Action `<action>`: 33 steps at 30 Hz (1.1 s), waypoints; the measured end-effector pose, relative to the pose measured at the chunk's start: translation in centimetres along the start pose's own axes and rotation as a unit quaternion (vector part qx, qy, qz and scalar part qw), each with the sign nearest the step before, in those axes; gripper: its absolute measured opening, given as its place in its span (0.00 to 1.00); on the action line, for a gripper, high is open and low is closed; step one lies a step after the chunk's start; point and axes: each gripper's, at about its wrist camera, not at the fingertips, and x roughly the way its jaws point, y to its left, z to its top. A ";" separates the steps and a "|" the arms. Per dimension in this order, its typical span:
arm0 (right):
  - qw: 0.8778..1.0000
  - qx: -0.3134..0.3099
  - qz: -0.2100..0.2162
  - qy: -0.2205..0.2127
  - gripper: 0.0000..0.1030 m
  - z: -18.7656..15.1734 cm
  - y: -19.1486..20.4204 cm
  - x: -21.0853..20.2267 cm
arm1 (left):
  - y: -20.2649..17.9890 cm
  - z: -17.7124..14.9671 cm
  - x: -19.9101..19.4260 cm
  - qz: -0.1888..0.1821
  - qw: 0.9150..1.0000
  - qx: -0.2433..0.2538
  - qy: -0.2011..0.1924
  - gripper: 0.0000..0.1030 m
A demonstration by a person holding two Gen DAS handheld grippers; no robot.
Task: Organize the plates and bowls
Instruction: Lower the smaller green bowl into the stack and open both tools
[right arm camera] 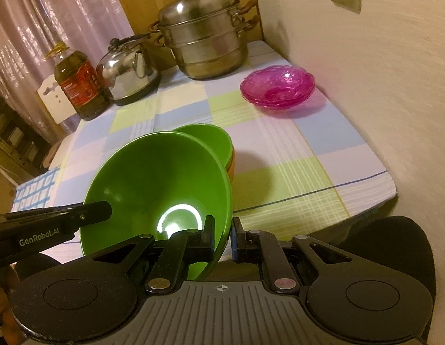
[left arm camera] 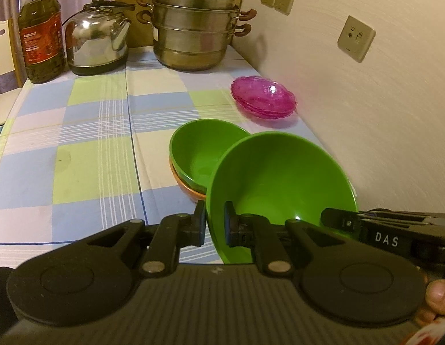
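Both grippers pinch one tilted green bowl (left arm camera: 279,178) above the near bench (left arm camera: 87,149) edge: left gripper (left arm camera: 215,227) fingers clamp one rim, right gripper (right arm camera: 223,237) fingers clamp the opposite rim. Behind it sit stacked bowls (left arm camera: 199,149) (green over orange). Pink plates (right arm camera: 277,89) lie near the wall.
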 end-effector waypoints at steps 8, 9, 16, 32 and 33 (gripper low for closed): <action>1.000 -0.007 0.007 -0.007 0.10 1.8 0.4 0.6 | 0.7 1.7 0.3 0.002 1.000 -0.016 -0.012 0.10; 1.000 -0.011 0.007 -0.008 0.10 2.2 0.5 0.8 | 0.8 2.1 0.4 0.003 1.000 -0.017 -0.014 0.10; 1.000 -0.015 0.016 -0.005 0.10 5.5 0.6 3.5 | 1.9 5.1 2.5 0.010 0.999 -0.028 -0.019 0.10; 0.999 -0.018 0.007 0.033 0.10 9.8 -0.5 11.7 | 4.2 8.9 9.6 0.019 0.999 -0.036 0.012 0.10; 0.999 -0.018 0.007 0.036 0.10 9.8 -0.6 12.0 | 4.2 8.9 9.8 0.019 0.999 -0.036 0.014 0.10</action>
